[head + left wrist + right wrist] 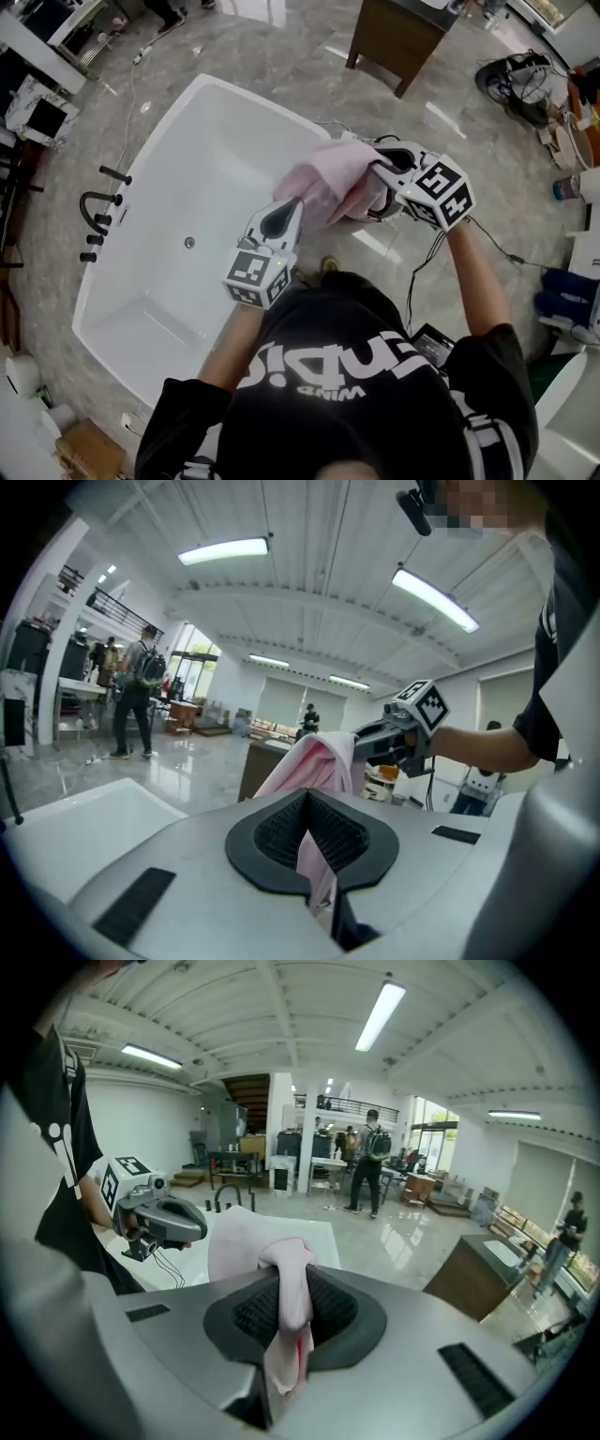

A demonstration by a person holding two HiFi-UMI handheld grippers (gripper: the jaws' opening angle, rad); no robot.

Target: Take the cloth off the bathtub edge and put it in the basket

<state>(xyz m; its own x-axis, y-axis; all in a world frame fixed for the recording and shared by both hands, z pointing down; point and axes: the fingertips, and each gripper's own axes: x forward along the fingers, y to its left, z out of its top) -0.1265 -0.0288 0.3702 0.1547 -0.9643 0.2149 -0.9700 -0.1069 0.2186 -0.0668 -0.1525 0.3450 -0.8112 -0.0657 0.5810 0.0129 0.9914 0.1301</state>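
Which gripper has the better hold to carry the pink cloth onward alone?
Probably right: the right gripper clamps a thick bunch of the pink cloth; the left gripper pinches only a thin edge.

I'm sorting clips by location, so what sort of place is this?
Likely a big showroom or workshop hall, not a home bathroom: the bathtub stands in the open on a polished stone floor, strip lights line a high ceiling, and people stand about in the background.

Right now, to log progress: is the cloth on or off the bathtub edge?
Off: cloth held aloft, pinched by left claw and right claw.
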